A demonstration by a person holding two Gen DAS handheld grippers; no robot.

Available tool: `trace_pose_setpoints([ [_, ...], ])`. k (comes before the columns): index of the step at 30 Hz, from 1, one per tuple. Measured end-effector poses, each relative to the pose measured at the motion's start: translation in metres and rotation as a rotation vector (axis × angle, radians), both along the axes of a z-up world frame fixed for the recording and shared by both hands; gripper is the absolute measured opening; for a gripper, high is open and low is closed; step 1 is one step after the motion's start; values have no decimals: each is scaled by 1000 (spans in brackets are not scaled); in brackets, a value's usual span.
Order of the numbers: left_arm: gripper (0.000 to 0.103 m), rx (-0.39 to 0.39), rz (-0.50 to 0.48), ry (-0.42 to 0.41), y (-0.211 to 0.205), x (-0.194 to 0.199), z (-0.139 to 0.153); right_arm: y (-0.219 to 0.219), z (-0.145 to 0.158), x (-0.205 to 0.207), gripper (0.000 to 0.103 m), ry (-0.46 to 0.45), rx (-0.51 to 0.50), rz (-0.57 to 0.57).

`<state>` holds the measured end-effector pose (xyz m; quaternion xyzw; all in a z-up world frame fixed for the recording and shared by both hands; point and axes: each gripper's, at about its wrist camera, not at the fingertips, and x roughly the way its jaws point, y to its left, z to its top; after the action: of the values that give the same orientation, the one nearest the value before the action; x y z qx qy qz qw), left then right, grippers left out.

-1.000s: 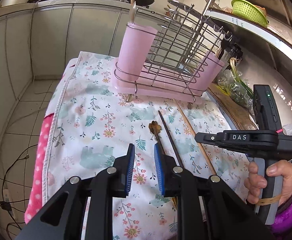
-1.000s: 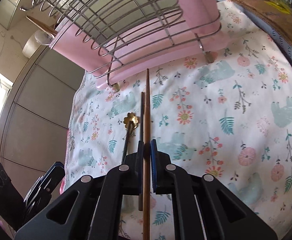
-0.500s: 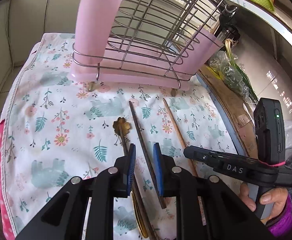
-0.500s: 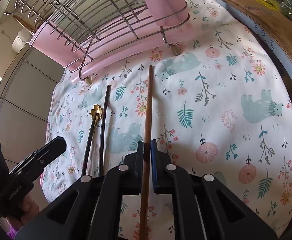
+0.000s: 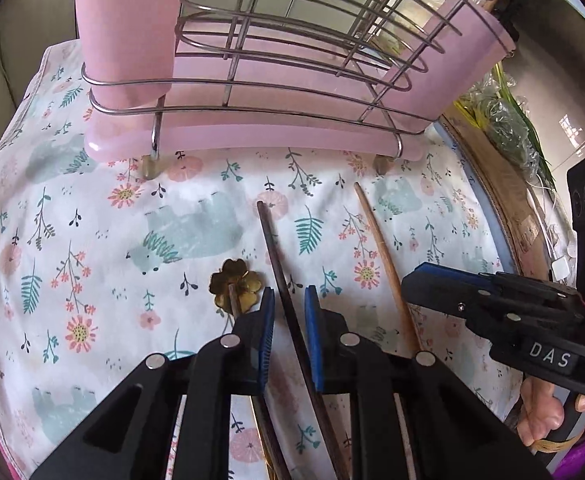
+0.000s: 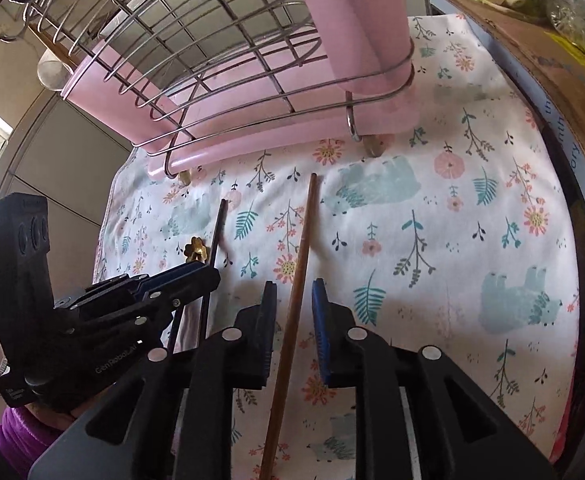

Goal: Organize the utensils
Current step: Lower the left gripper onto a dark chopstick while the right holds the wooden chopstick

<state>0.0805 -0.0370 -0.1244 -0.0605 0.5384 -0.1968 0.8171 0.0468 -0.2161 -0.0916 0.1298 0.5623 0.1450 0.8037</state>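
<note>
A dark chopstick [image 5: 276, 248] lies on the floral cloth [image 5: 92, 240], running between the blue pads of my left gripper [image 5: 290, 300]. The jaws are closing, with a gap still showing on both sides of the stick. A gold flower-ended utensil [image 5: 234, 284] lies just left of them. A brown wooden chopstick [image 6: 302, 240] lies between the pads of my right gripper [image 6: 294, 292], whose jaws are opening and do not touch it. Both grippers point down at the cloth, side by side. The pink wire rack [image 5: 292, 80] with its pink utensil cup [image 5: 124, 40] stands just beyond.
The rack's feet [image 5: 150, 168] rest on the cloth close ahead of the chopstick tips. A cardboard box [image 6: 552, 60] and bagged greens [image 5: 504, 128] border the cloth on the right. A person's hand in a purple sleeve [image 5: 544, 420] holds the right gripper.
My left gripper came forward and down until the dark chopstick lay between its narrowing jaws. My right gripper's jaws parted from the brown chopstick they had been shut on.
</note>
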Motion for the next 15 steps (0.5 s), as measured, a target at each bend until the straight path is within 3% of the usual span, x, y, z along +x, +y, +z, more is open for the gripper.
trace_pose_setpoints([
  [6, 8, 0, 11, 42, -2, 17, -3, 5, -17, 18, 18, 78, -6, 27],
  [9, 7, 5, 12, 46, -4, 20, -4, 6, -18, 19, 17, 71, -10, 34],
  [11, 5, -1, 18, 41, -3, 18, -3, 6, -18, 18, 10, 52, -21, 28],
  [15, 4, -48, 27, 18, 5, 8, 4, 1, -16, 10, 7, 11, 26, 9],
])
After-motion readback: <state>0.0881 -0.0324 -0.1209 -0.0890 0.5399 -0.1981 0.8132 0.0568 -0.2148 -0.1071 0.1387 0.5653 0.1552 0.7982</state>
